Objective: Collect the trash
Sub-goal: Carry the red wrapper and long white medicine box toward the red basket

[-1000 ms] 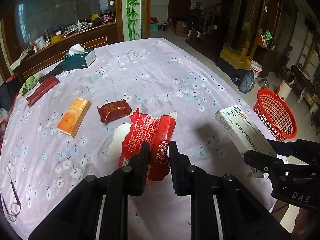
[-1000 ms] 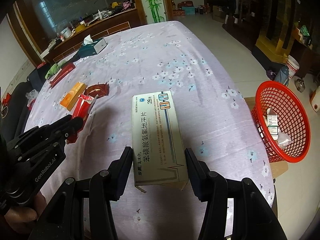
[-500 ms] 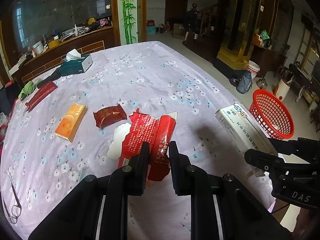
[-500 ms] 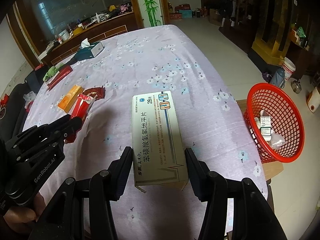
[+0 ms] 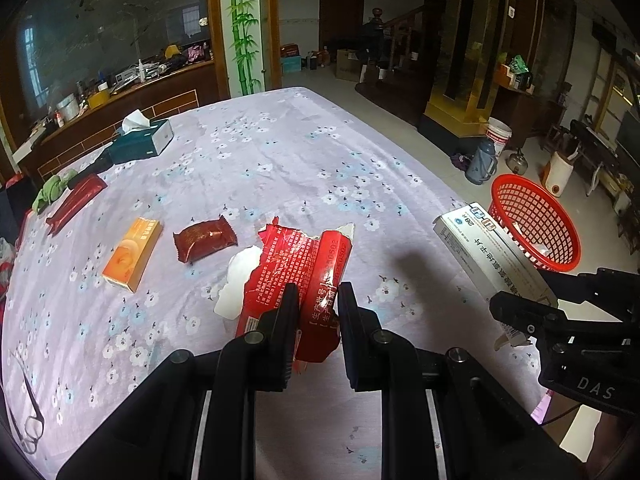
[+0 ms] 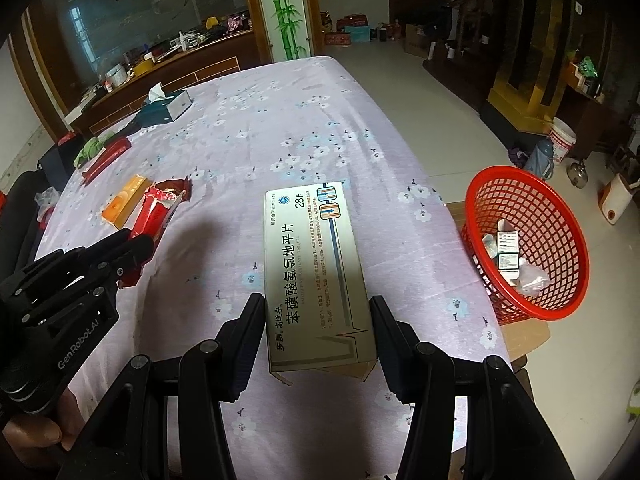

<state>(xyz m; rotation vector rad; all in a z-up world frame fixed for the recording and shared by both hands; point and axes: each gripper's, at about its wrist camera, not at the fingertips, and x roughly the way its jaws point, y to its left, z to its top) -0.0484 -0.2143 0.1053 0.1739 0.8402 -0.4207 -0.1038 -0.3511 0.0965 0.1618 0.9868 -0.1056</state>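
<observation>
Both claws loaded, held above the table short of the basket.

Left claw (image 5: pixel 318 300) pinched the torn red wrapper (image 5: pixel 296 264) above the table's (image 5: pixel 280 152) near edge; an orange box (image 5: pixel 132 254) and brown packet (image 5: pixel 204 238) lay toward the left edge. Right claw (image 6: pixel 318 316) clamped the medicine box (image 6: pixel 316 276) by its near end only. The red basket (image 6: pixel 560 308) stood off the right edge. Risk: the long box could pivot and drop short; the limp wrapper could slip free.

My matt black plastic fingers (image 5: pixel 288 312) pinch a glossy, crinkled red foil wrapper (image 5: pixel 304 264). My other pair holds a smooth cardboard box (image 6: pixel 316 272). Lower right, the basket (image 6: pixel 560 304) is shiny red plastic mesh.
</observation>
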